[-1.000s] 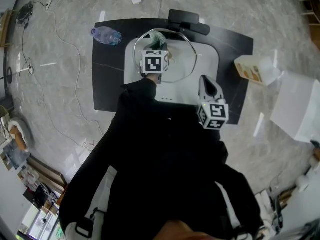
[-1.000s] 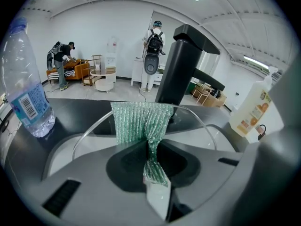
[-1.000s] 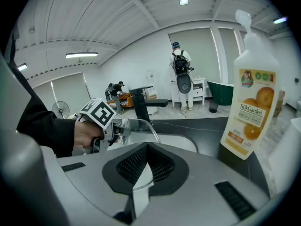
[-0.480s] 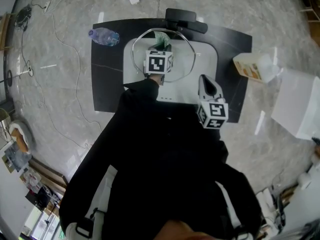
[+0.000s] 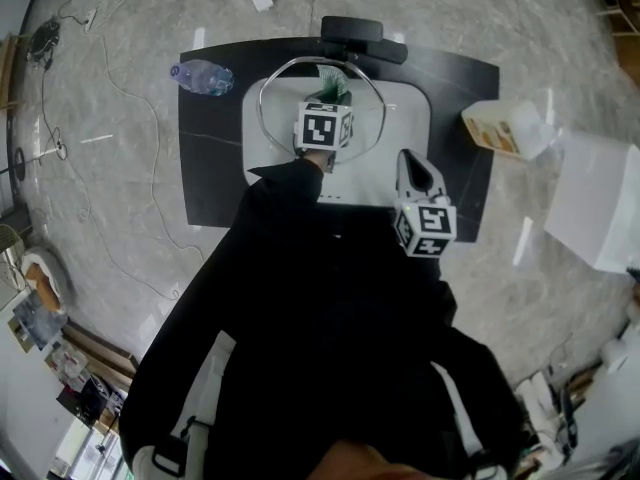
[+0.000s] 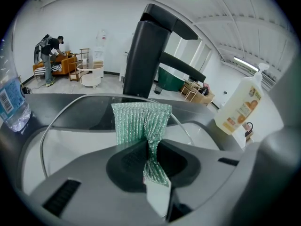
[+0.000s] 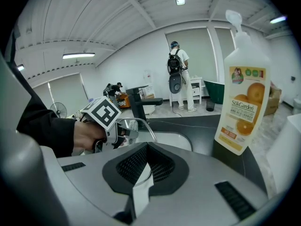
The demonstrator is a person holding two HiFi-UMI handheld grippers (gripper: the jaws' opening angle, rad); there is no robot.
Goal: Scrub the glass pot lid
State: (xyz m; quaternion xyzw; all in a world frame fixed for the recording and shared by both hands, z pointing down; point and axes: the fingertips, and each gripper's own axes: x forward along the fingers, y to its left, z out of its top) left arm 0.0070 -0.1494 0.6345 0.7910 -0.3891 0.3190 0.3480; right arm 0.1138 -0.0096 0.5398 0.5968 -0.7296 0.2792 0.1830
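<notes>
The glass pot lid (image 5: 272, 81), clear with a metal rim, lies in the white sink (image 5: 405, 118). My left gripper (image 5: 330, 100) is over the middle of the lid, shut on a green scrub cloth (image 5: 336, 87) that rests against the glass. In the left gripper view the cloth (image 6: 141, 119) is pinched between the jaws of that gripper (image 6: 150, 152), and the lid's rim (image 6: 61, 119) curves behind it. My right gripper (image 5: 413, 165) hovers over the sink's right front corner, shut on nothing. The right gripper view shows the right gripper (image 7: 143, 171) and beyond it the left gripper (image 7: 120, 133).
A black faucet (image 5: 360, 36) stands behind the sink on the black counter (image 5: 210, 158). A water bottle (image 5: 200, 75) lies at the counter's far left. An orange soap bottle (image 5: 505, 128) stands at its right edge, a white box (image 5: 600, 213) beyond it. Cables run across the floor.
My left gripper has slid the cloth a little to the right across the lid. The right gripper has stayed where it was.
</notes>
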